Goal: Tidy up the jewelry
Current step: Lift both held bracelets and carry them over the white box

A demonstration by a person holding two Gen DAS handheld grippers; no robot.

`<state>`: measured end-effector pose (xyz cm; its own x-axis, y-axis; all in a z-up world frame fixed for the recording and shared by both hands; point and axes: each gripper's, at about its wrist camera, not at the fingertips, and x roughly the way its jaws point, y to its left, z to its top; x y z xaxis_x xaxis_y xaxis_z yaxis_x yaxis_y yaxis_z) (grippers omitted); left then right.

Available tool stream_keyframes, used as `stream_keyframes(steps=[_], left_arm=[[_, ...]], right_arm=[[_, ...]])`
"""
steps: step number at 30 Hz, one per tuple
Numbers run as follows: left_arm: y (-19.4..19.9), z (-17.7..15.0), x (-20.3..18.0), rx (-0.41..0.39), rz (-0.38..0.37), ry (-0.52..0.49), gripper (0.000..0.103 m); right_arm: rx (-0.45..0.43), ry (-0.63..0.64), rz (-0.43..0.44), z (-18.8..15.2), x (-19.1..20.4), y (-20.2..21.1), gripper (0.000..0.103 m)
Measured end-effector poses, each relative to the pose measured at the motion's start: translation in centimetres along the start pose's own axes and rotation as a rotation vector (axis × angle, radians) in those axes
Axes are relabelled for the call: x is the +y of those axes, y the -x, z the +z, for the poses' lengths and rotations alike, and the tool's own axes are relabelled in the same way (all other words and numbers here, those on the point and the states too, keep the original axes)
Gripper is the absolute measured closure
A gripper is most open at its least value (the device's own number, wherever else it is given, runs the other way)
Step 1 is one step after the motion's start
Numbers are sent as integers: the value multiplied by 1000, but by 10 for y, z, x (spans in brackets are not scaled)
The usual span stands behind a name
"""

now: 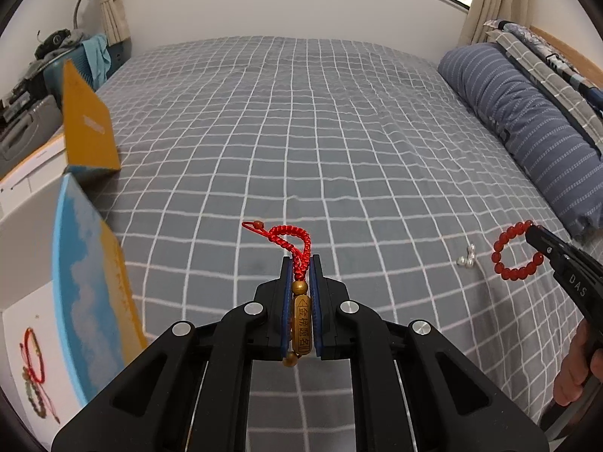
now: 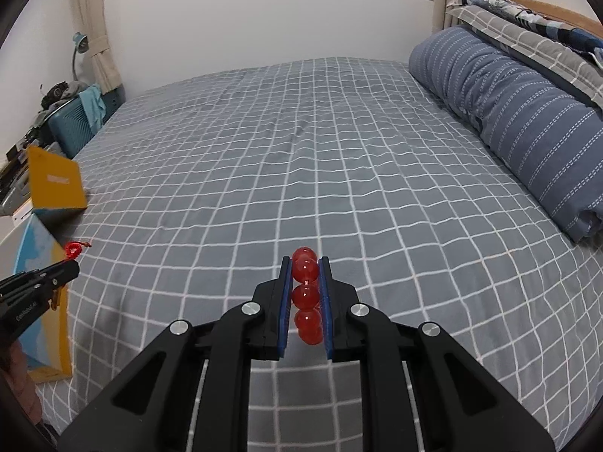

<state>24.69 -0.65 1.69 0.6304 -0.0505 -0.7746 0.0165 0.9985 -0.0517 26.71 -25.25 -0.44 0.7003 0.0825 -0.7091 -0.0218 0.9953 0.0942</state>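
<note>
My left gripper point(image 1: 300, 263) is shut on a red braided cord bracelet point(image 1: 292, 239) with a gold engraved charm point(image 1: 300, 326), held above the grey checked bed point(image 1: 301, 132). My right gripper point(image 2: 305, 263) is shut on a red bead bracelet point(image 2: 306, 295). In the left wrist view that bead bracelet point(image 1: 516, 252) hangs as a ring from the right gripper point(image 1: 533, 231) at the right. In the right wrist view the left gripper point(image 2: 73, 265) shows at the left with the red cord point(image 2: 75, 248) sticking out. A small silver piece of jewelry point(image 1: 466, 258) lies on the bed.
An open blue-and-yellow box point(image 1: 90, 297) stands at the bed's left edge, its white inside point(image 1: 30, 354) holding other bracelets. Its yellow lid point(image 1: 88, 128) stands up behind. A rolled blue striped duvet point(image 1: 527, 128) lies along the right. A cluttered desk point(image 1: 26, 113) is at the left.
</note>
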Motion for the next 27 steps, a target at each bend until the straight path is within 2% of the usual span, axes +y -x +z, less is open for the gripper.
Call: stream_keyframes(steps=[11, 27], left_arm=[[39, -37, 22, -20, 3, 18, 95], [125, -41, 92, -110, 104, 86, 95]], right_arm=[[-14, 33, 78, -29, 48, 28, 90], [-56, 151, 210, -13, 150, 73, 90]])
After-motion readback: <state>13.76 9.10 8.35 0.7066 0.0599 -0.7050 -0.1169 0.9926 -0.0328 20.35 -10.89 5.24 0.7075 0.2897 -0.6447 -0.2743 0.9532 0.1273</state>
